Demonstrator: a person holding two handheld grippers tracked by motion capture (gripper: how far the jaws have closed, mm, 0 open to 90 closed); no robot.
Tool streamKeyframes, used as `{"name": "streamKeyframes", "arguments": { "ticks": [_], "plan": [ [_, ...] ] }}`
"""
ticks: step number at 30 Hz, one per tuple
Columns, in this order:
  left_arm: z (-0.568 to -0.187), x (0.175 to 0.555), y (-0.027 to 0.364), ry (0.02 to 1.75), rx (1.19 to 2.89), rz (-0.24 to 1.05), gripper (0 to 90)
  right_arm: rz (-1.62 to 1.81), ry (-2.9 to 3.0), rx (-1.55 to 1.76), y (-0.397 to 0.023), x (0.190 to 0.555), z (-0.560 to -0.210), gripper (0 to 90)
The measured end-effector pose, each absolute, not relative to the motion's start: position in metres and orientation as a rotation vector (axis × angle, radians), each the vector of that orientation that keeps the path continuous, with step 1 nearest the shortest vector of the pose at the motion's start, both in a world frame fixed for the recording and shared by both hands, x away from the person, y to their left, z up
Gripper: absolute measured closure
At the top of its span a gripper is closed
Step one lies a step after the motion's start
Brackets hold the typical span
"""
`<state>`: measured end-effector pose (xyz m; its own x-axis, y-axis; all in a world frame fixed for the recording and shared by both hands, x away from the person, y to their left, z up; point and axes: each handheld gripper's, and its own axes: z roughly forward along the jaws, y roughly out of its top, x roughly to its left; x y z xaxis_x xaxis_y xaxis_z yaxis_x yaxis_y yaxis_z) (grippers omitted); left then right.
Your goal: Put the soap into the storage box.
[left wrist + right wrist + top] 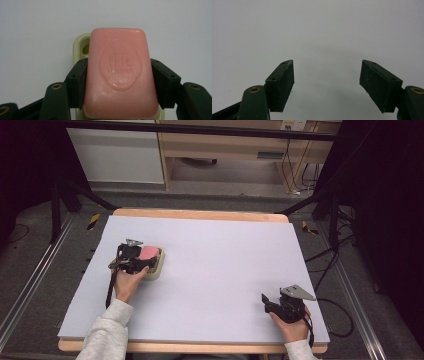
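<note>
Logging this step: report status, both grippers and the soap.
Left gripper shut on pink soap, over pale green dish. Right gripper open, empty, near table's edge. Nothing in the way.

Overhead view; two close jaw-level views

- The table (210, 270) carries everything; a soap dish (156, 268) sits on it near its left edge, about midway between the far and near edges.
- A bar of soap (121, 75) lies over the soap dish, between the jaws of the left gripper (131, 257), which press on its two long sides.
- The right gripper (270, 301) rests near the near right corner, well apart from the dish.
</note>
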<state>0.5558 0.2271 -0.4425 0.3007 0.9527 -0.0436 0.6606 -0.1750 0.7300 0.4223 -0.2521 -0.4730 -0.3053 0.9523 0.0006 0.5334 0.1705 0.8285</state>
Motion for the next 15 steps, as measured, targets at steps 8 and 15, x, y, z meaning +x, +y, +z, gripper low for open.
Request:
{"name": "streamKeyframes", "arguments": {
  "ticks": [8,15],
  "plan": [
    [-0.4488,0.5583,0.2251,1.436,1.939,0.574,37.3,1.020,1.918,1.401,-0.2520,0.4223,-0.4731,27.8],
    [-0.4511,0.5591,0.2252,1.442,1.942,0.574,37.3,1.018,1.916,1.402,-0.2521,0.4223,-0.4731,27.8]
  ]
}}
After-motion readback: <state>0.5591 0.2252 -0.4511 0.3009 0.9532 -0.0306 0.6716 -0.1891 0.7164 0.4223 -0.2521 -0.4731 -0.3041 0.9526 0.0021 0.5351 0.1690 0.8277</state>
